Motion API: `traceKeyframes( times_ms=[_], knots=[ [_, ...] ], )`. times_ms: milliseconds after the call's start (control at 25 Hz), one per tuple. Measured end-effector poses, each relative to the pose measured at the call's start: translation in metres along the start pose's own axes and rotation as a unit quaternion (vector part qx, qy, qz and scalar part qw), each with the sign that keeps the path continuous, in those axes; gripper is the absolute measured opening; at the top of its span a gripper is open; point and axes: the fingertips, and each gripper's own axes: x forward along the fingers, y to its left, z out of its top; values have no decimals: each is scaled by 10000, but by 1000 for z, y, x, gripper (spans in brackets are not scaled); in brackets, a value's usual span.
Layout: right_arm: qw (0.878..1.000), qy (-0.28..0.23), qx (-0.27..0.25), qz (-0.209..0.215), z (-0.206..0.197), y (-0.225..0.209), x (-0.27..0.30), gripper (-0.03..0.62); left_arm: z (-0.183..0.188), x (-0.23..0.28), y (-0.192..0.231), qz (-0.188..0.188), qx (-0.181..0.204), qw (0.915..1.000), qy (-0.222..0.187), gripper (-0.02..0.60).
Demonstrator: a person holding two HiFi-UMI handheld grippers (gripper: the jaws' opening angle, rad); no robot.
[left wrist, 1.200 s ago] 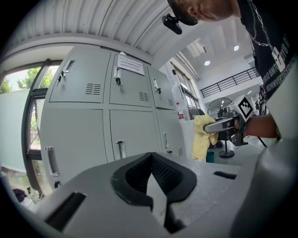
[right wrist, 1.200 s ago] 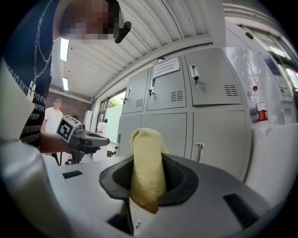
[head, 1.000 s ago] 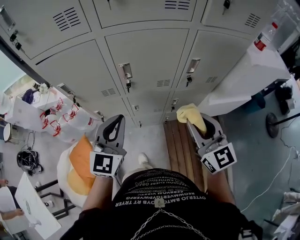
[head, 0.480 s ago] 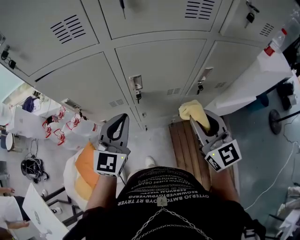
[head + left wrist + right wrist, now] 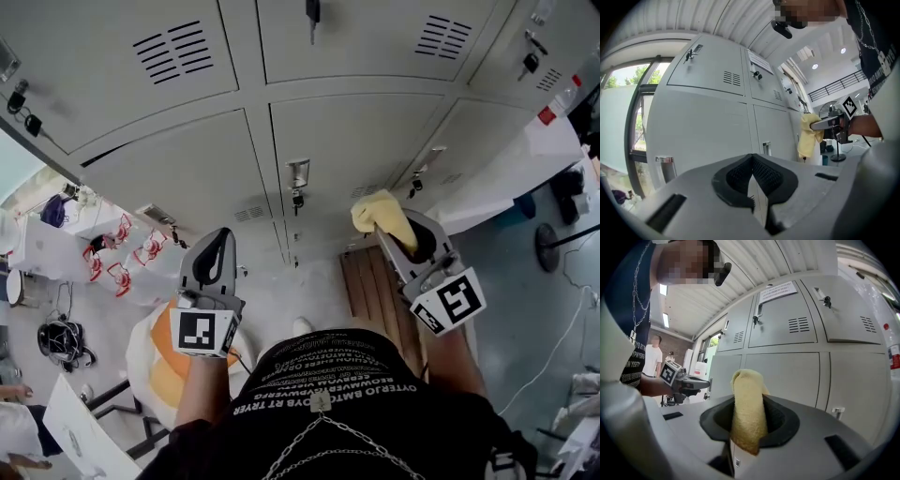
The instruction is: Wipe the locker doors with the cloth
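My right gripper (image 5: 386, 217) is shut on a yellow cloth (image 5: 379, 214) that sticks out past its tip, a short way from the grey locker doors (image 5: 361, 131). In the right gripper view the cloth (image 5: 748, 408) stands folded between the jaws of my right gripper (image 5: 749, 427), with a locker door (image 5: 787, 376) just behind it. My left gripper (image 5: 215, 256) is shut and holds nothing, level with the lower left door (image 5: 187, 169). In the left gripper view my left gripper (image 5: 753, 176) faces the doors (image 5: 703, 126), and the cloth (image 5: 807, 136) shows at the right.
A wooden bench (image 5: 370, 291) lies on the floor below the right gripper. Bags (image 5: 131, 253) and an orange-lined sack (image 5: 159, 356) sit at the lower left. An open locker door (image 5: 516, 159) juts out at the right. Keys hang in several locks (image 5: 298, 197).
Both grippers have risen along the lockers. The right gripper with the cloth has moved closer to the middle doors; the left gripper drifted slightly left.
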Motion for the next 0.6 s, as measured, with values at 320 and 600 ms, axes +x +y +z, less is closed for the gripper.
traceKeyframes(
  times_ms=[320,600],
  knots=[
    [9996,-112,46,266,17,10,23,95,-11,-4,-6,-109,-96,9998,169,5],
    [9975,-442,11,549,43,3,49,95,-1,15,-28,-329,-37,9994,-65,5]
  ],
)
